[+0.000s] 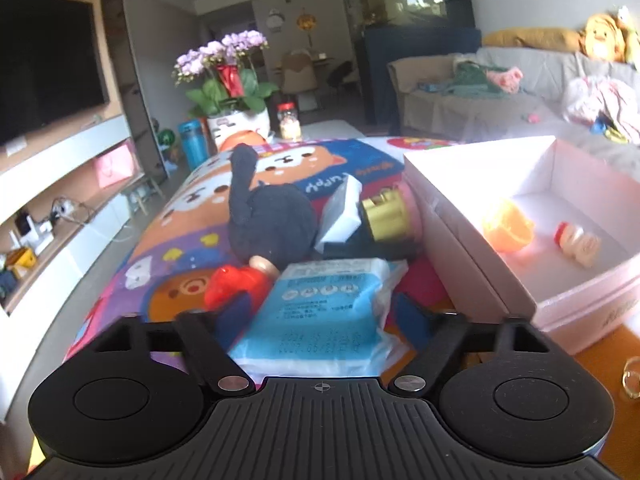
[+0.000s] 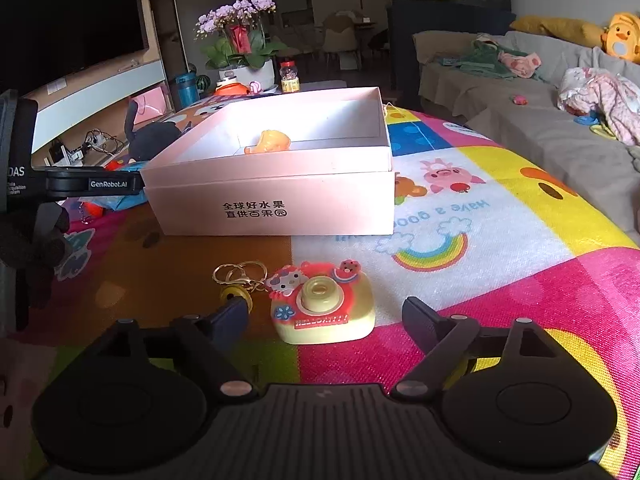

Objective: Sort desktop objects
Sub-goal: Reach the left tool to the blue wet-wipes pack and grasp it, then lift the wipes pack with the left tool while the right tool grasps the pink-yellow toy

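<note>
My left gripper (image 1: 320,320) is open, its fingers either side of a blue tissue pack (image 1: 320,312) on the mat; whether they touch it I cannot tell. Beyond lie a red toy (image 1: 236,284), a dark plush (image 1: 272,220), a white packet (image 1: 342,212) and a black bottle with a gold cap (image 1: 386,216). The pink box (image 1: 480,232) at the right holds an orange toy (image 1: 506,226) and a small figure (image 1: 578,242). My right gripper (image 2: 324,320) is open around a yellow toy camera keychain (image 2: 322,306), in front of the box (image 2: 272,200).
The colourful cartoon mat (image 2: 480,240) covers the table. A flower pot (image 1: 236,120), a blue cup (image 1: 194,142) and a jar (image 1: 290,120) stand at the far end. A sofa with clothes (image 1: 520,92) is at the right, a TV unit (image 1: 48,80) at the left.
</note>
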